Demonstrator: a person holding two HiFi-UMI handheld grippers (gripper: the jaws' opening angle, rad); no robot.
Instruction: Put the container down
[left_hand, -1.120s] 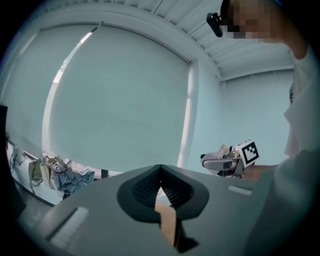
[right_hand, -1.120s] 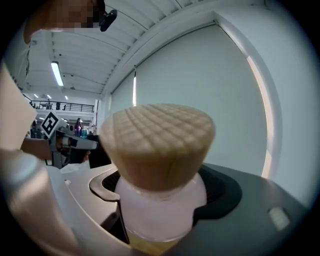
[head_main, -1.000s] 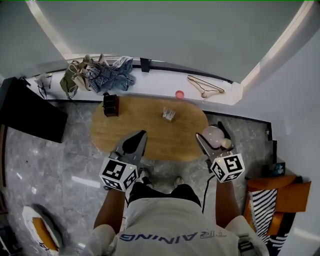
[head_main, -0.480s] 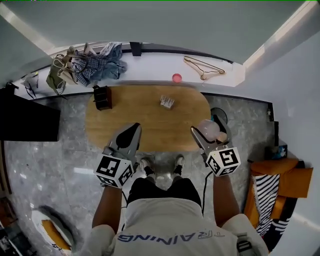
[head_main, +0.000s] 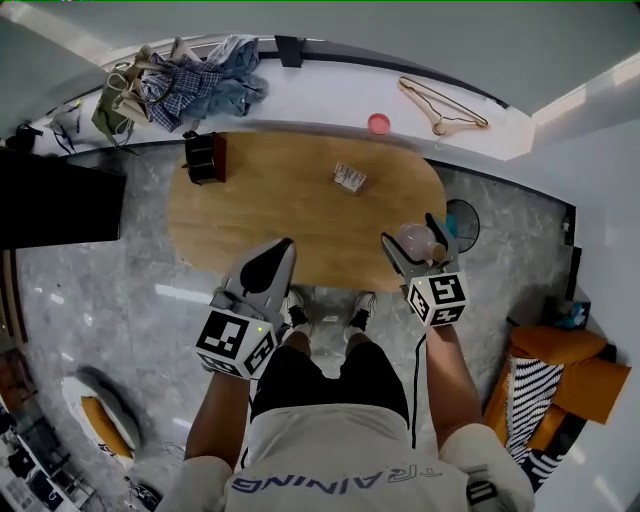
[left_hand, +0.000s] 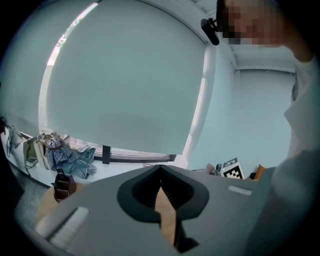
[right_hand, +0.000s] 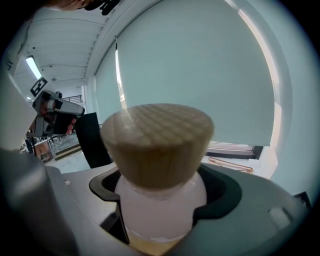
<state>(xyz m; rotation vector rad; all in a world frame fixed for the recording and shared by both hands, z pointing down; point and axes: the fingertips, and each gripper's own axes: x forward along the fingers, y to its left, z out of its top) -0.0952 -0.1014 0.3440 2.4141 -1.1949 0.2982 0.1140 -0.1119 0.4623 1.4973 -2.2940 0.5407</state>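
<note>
The frosted white container with the round wooden lid (right_hand: 159, 200) is clamped in your right gripper (head_main: 411, 247), jaws wide around its body, over the near right edge of the oval wooden table (head_main: 285, 215). Your left gripper (left_hand: 160, 171) is closed on nothing. A small clear glass piece (head_main: 349, 178) and a dark brown box (head_main: 205, 156) stand well apart on the far side.

An oval wooden table (head_main: 290, 210) stands on a grey marbled floor (head_main: 120, 290). A dark brown box (head_main: 205, 156) sits at its far left end. A small pale object (head_main: 349, 178), too small to identify, lies near the far edge, well apart from the box. Beyond the table, a white ledge (head_main: 320, 97) carries a heap of clothes (head_main: 190, 85), a small pink round item (head_main: 378, 123) and a wooden hanger (head_main: 443, 107).
</note>
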